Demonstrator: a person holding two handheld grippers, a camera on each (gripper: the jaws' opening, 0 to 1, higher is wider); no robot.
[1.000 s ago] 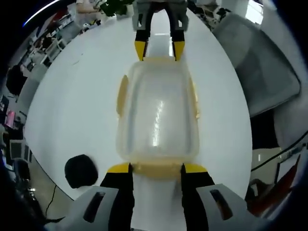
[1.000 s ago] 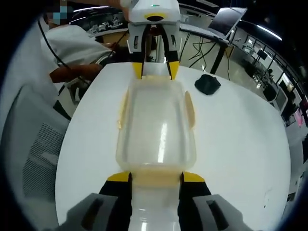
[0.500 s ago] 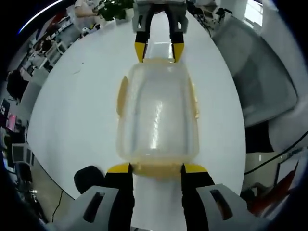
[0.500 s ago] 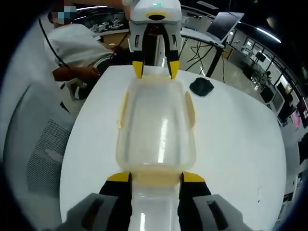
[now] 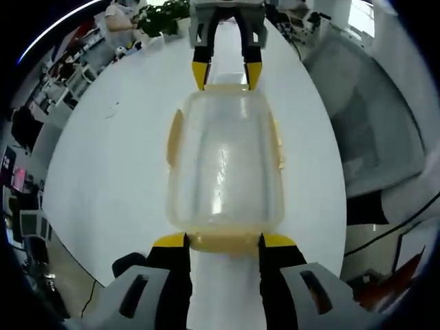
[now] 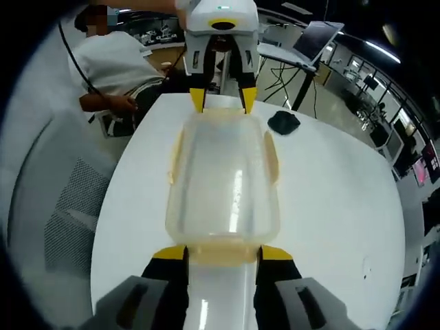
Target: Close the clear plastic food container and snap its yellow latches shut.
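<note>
The clear plastic container (image 5: 223, 165) with its lid on hangs over the white table, gripped at both short ends. My left gripper (image 5: 223, 239) is shut on the near yellow end latch (image 5: 224, 245), with its jaws on either side of it. Opposite, my right gripper (image 5: 223, 74) clamps the far end. In the right gripper view the same container (image 6: 223, 172) has my right gripper (image 6: 223, 251) at its near end and my left gripper (image 6: 222, 97) at its far end. The yellow side latches (image 5: 173, 137) (image 6: 271, 157) stick out from the long walls.
The round white table (image 5: 110, 158) lies below. A small black object (image 6: 283, 122) sits near its edge. A grey mesh chair (image 6: 62, 206) stands beside the table, and a person in white (image 6: 117, 69) sits behind it. A laptop (image 6: 316, 31) is on a stand further back.
The container stays fixed between both grippers while the background turns and shifts, so both hands and the container have moved together over the table. The grip is unchanged.
</note>
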